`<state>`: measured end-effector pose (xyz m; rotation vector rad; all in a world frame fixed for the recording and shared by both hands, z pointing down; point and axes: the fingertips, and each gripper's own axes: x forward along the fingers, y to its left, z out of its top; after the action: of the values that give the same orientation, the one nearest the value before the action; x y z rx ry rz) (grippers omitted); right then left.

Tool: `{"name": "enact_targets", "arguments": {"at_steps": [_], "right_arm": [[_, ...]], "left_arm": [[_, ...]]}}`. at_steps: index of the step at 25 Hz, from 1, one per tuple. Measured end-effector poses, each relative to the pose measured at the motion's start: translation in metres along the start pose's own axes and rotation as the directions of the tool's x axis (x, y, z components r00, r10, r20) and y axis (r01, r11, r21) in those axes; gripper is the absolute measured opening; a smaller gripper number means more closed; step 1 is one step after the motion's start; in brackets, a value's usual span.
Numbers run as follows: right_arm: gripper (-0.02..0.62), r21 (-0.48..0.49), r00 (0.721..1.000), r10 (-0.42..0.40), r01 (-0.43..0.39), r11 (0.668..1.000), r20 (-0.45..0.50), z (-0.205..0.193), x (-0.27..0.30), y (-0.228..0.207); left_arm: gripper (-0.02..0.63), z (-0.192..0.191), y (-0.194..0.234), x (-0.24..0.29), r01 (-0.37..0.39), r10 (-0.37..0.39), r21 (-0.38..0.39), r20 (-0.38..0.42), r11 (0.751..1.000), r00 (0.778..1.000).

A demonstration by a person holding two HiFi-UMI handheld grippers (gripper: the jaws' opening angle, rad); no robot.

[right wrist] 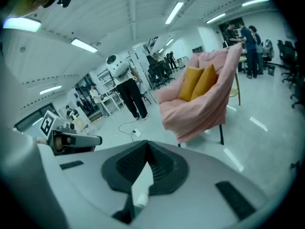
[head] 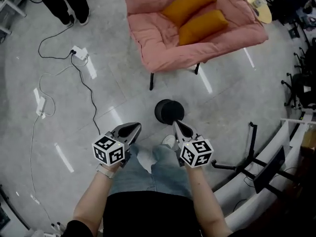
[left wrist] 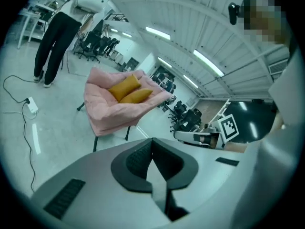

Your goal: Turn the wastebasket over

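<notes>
Holding left gripper (head: 134, 128) and right gripper (head: 177, 126) side by side above the floor (head: 232, 98), fingers (left wrist: 133, 162) of each pressing together, pinching nothing. Leaving the black wastebasket (head: 169, 111) sitting on the floor beyond the tips, near a pink chair (head: 163, 48) carrying orange cushions (head: 197, 14).

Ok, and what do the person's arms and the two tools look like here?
Both the left tool and right tool are pale grey wedges with dark ribbed pads, each carrying a white cube of black square markers. No cables show. The forearms are bare; a pale wristband sits on the left wrist. The person wears a black top and blue jeans.
</notes>
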<state>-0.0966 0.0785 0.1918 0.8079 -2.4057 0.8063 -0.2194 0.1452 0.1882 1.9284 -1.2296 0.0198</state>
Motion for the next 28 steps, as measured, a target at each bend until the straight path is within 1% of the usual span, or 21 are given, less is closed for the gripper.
{"name": "enact_targets", "arguments": {"at_steps": [3, 6, 10, 15, 21, 25, 28], "right_arm": [[0.009, -0.017, 0.993, 0.038, -0.037, 0.999, 0.114, 0.046, -0.034, 0.018], [0.009, -0.029, 0.983, 0.080, -0.076, 0.997, 0.164, 0.069, -0.079, 0.043], [0.009, -0.085, 0.971, 0.105, -0.088, 0.992, 0.215, 0.097, -0.121, 0.068], [0.009, -0.091, 0.955, 0.124, -0.103, 0.991, 0.270, 0.131, -0.155, 0.081], [0.009, -0.150, 0.929, 0.143, -0.096, 0.984, 0.341, 0.177, -0.175, 0.096], [0.009, -0.206, 0.913, 0.168, -0.096, 0.974, 0.372, 0.195, -0.182, 0.111], [0.008, -0.232, 0.904, 0.181, -0.094, 0.968, 0.387, 0.204, -0.185, 0.121]], "left_arm": [[0.014, 0.044, -0.036, -0.010, 0.002, -0.008, 0.078, 0.081, 0.997, 0.997], [0.014, 0.067, -0.081, -0.029, -0.010, -0.005, 0.124, 0.119, 0.992, 0.993], [0.014, 0.097, -0.130, -0.055, -0.012, -0.017, 0.195, 0.150, 0.981, 0.989], [0.014, 0.123, -0.177, -0.070, 0.027, -0.065, 0.247, 0.148, 0.969, 0.987], [0.014, 0.162, -0.205, -0.077, 0.065, -0.125, 0.317, 0.171, 0.946, 0.977], [0.014, 0.176, -0.209, -0.080, 0.066, -0.131, 0.326, 0.182, 0.943, 0.975], [0.014, 0.184, -0.212, -0.083, 0.072, -0.144, 0.344, 0.189, 0.936, 0.971]]}}
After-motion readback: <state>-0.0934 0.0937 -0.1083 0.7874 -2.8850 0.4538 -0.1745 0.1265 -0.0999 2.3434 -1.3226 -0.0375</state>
